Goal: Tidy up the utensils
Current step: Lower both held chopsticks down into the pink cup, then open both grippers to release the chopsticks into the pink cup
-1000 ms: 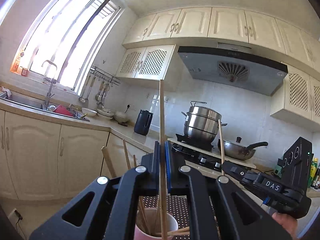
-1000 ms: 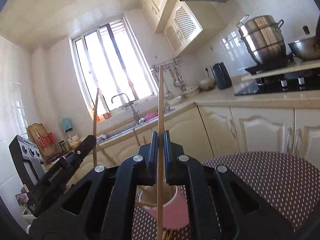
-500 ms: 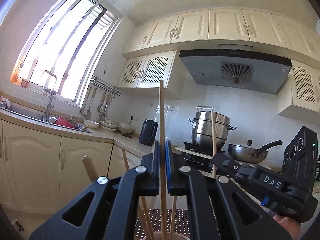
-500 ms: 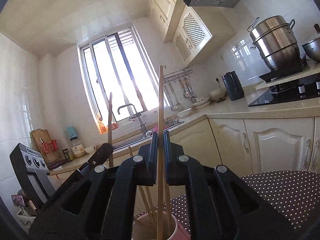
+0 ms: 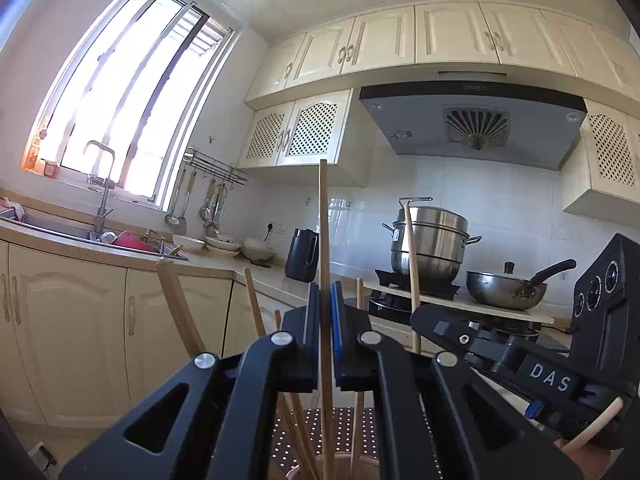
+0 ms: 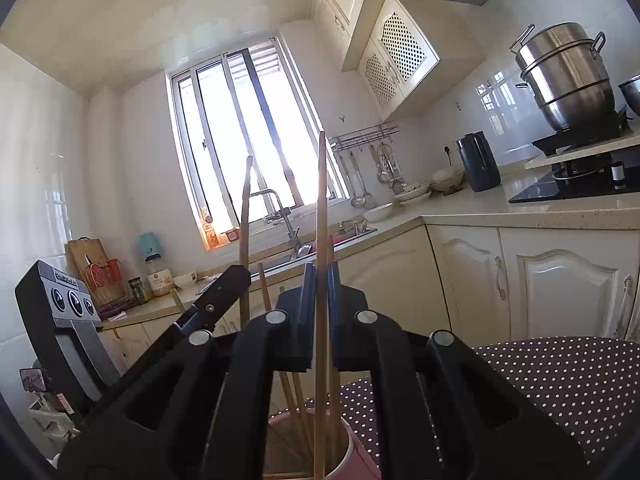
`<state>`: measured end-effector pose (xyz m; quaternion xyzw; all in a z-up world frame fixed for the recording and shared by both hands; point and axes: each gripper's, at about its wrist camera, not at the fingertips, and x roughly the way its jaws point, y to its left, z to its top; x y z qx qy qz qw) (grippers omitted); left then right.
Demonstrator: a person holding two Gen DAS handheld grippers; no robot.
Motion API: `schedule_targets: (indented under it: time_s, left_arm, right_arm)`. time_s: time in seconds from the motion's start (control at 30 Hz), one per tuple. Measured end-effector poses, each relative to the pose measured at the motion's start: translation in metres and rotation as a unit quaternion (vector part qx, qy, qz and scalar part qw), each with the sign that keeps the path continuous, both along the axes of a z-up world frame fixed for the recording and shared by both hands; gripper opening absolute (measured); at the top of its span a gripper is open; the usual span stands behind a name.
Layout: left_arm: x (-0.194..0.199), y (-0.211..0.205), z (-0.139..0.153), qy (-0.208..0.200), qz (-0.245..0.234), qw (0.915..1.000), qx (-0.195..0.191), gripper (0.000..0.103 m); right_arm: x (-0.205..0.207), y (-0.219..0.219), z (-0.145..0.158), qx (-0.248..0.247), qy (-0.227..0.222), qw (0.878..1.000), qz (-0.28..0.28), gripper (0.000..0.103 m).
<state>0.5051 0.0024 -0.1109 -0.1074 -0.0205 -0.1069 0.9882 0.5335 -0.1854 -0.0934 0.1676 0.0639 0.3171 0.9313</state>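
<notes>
In the left wrist view my left gripper [image 5: 325, 304] is shut on an upright wooden chopstick [image 5: 323, 232] whose lower end runs down into the pink cup [image 5: 340, 470] at the bottom edge. Several other chopsticks [image 5: 256, 312] lean in that cup. To the right, my right gripper [image 5: 426, 316] grips its own chopstick [image 5: 411, 264]. In the right wrist view my right gripper [image 6: 320, 284] is shut on an upright chopstick [image 6: 321, 200] that reaches down into the pink cup [image 6: 356, 456]. The left gripper [image 6: 236, 276] holds its chopstick [image 6: 245, 216] at the left.
The cup stands on a dark table with a white-dotted cloth [image 6: 560, 380]. Behind are cream cabinets [image 5: 72, 320], a sink with tap [image 5: 100, 200], a black kettle [image 5: 302, 254], a steel steamer pot [image 5: 430, 240] and a wok [image 5: 506, 286] on the stove.
Both grippers have sunk with their chopsticks toward the cup. The cup has slid to the bottom edge of both views, and the kitchen background has shifted.
</notes>
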Motion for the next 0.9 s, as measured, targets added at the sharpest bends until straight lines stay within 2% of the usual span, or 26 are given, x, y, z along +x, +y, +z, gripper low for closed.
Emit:
schedule_targets:
  time_s: [0.3, 0.43, 0.63, 0.67, 0.7, 0.9]
  left_arm:
    - [-0.020, 0.008, -0.009, 0.035, -0.013, 0.9992, 0.016, 0.005]
    - [-0.030, 0.007, -0.013, 0.055, -0.023, 0.9976, 0.037, 0.005]
    - [-0.044, 0.010, -0.015, 0.081, -0.032, 0.9950, 0.048, 0.007]
    - [-0.046, 0.010, -0.015, 0.085, -0.031, 0.9945, 0.053, 0.016]
    - [-0.049, 0.010, -0.015, 0.089, -0.027, 0.9940, 0.057, 0.032]
    - [-0.069, 0.016, -0.008, 0.099, -0.029, 0.9932, 0.055, 0.043]
  right_arm:
    - [-0.026, -0.007, -0.008, -0.011, 0.015, 1.000, 0.003, 0.006]
    - [-0.036, -0.010, -0.012, -0.019, 0.031, 0.999, 0.004, 0.006]
    - [-0.047, -0.013, -0.016, -0.029, 0.062, 0.998, -0.009, 0.006]
    - [-0.050, -0.012, -0.016, -0.034, 0.066, 0.997, -0.012, 0.006]
    - [-0.052, -0.011, -0.016, -0.038, 0.070, 0.997, -0.011, 0.007]
    - [-0.068, -0.013, -0.010, -0.049, 0.084, 0.995, -0.038, 0.007]
